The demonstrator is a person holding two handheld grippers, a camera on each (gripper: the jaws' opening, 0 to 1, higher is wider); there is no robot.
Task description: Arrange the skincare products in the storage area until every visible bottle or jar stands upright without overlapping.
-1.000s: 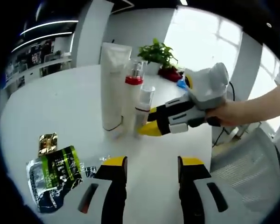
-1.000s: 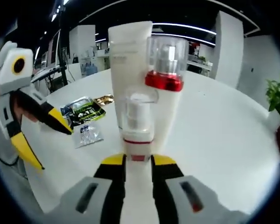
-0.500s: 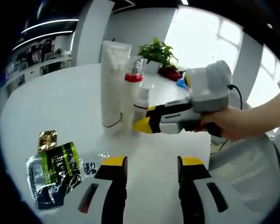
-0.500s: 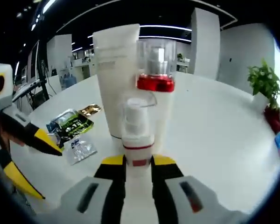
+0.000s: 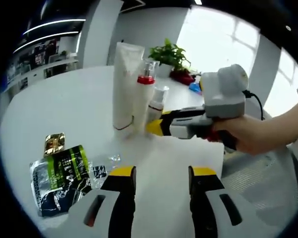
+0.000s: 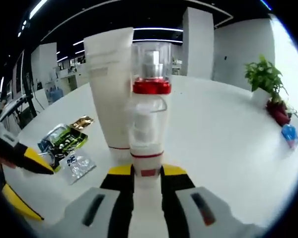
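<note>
A tall white tube (image 5: 125, 84) stands on its cap on the white table, with a clear-capped bottle with a red collar (image 5: 144, 94) upright beside it. A small pump bottle (image 5: 157, 105) stands upright just to their right. My right gripper (image 5: 156, 127) reaches in from the right, held by a hand, and is shut low on that bottle. In the right gripper view the small pump bottle (image 6: 146, 139) sits between my right gripper (image 6: 146, 171) jaws, with the red-collared bottle (image 6: 151, 69) and the tube (image 6: 109, 89) behind it. My left gripper (image 5: 162, 174) hovers open and holds nothing.
A green and black sachet (image 5: 59, 176), a gold sachet (image 5: 53, 143) and a small clear sachet (image 5: 103, 167) lie flat on the table to the left. A potted plant (image 6: 262, 78) and a blue item (image 6: 289, 135) sit far back. The table's edge runs along the right.
My right gripper has stayed shut on the small pump bottle while its view swung, so the bottle now lines up in front of the red-collared one. My left gripper is still open.
</note>
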